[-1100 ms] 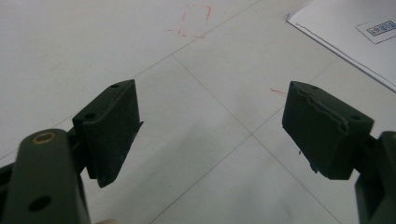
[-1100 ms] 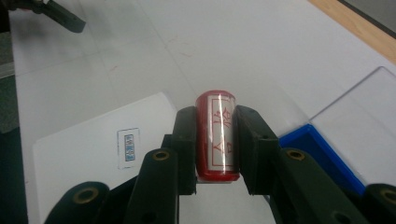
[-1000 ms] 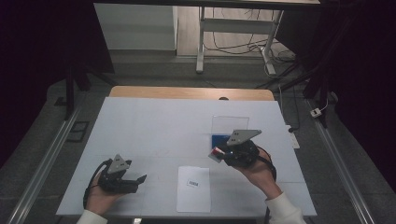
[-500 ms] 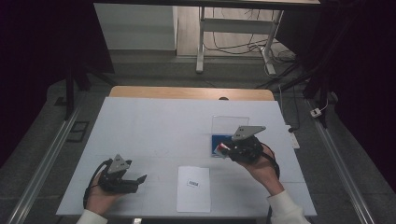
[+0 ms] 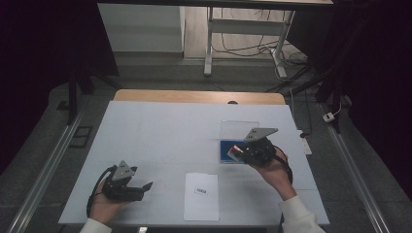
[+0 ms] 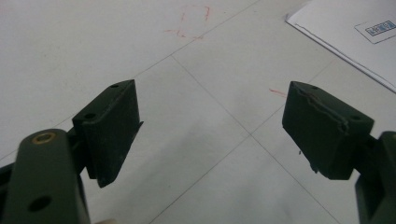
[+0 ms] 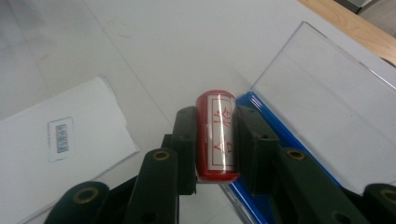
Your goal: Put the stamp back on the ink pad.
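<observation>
At the table's (image 5: 145, 126) near left, the left gripper (image 5: 141, 187) rests with jaws spread wide, nothing between them. A white paper sheet (image 5: 201, 196) lies at centre. Rightward, the right gripper (image 7: 215, 135) clamps a red cylindrical stamp (image 7: 215, 135) just above the blue ink pad's (image 7: 252, 105) edge, beside its raised clear lid (image 7: 322, 98).

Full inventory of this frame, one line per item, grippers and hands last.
Stamp: 1, red cylinder with white label, clamped in the right gripper.
Stamp box: 1, blue base with clear lid raised, right of centre.
Paper sheet: 1, white with a small label, near table edge, centre.
Table: 1, white top, wooden far edge.
Left gripper: 1, black, jaws apart, nothing between.
Right gripper: 1, black, over the box.
Hands: 2, left hand, right hand.
</observation>
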{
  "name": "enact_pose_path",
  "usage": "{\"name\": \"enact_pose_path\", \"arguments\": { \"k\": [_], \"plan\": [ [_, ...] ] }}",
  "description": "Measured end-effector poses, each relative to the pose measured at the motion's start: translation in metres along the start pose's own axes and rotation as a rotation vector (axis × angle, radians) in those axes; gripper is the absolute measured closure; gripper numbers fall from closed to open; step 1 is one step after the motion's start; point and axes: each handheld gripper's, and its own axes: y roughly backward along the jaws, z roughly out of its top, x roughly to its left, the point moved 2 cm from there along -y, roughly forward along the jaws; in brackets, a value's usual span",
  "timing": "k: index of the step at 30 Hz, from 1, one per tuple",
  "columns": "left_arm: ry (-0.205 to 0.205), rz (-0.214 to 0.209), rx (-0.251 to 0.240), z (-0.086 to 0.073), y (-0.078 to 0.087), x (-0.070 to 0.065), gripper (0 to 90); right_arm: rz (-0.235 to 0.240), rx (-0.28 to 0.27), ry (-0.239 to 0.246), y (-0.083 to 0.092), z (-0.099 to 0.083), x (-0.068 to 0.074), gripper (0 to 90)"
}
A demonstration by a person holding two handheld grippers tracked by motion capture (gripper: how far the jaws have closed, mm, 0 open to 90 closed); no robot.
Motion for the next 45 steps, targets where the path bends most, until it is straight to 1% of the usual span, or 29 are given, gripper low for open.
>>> {"name": "enact_pose_path", "arguments": {
  "k": [3,11,15,18,21,25,32,38,45],
  "plan": [
    [0.0,0.001,0.001,0.0,0.0,0.0,19.3,-0.008,0.005,-0.011,-0.002,-0.002,-0.005,69.4],
    [0.0,0.001,0.002,0.0,0.0,0.0,19.2,-0.048,0.035,-0.034,-0.007,-0.006,-0.017,69.4],
    [-0.001,-0.002,0.004,0.0,0.0,0.0,19.2,-0.06,0.039,-0.049,-0.01,-0.008,-0.022,69.4],
    [-0.001,-0.002,0.004,0.0,0.0,0.0,19.2,-0.077,0.054,-0.055,-0.013,-0.01,-0.026,69.4],
    [-0.003,0.0,0.007,0.0,-0.001,0.0,19.2,-0.095,0.074,-0.044,-0.019,-0.011,-0.029,69.4],
    [-0.003,0.0,0.009,0.0,-0.001,0.0,19.2,-0.107,0.096,-0.046,-0.027,-0.012,-0.033,69.4],
    [0.0,0.0,0.01,-0.001,-0.001,0.0,19.2,-0.108,0.115,-0.049,-0.04,-0.013,-0.036,69.4],
    [-0.001,0.0,0.012,-0.001,-0.001,0.0,19.2,-0.131,0.143,-0.025,-0.048,-0.014,-0.034,69.1],
    [-0.002,-0.001,0.014,-0.001,-0.002,0.0,19.2,-0.135,0.14,-0.024,-0.049,-0.014,-0.034,68.9]
  ]
}}
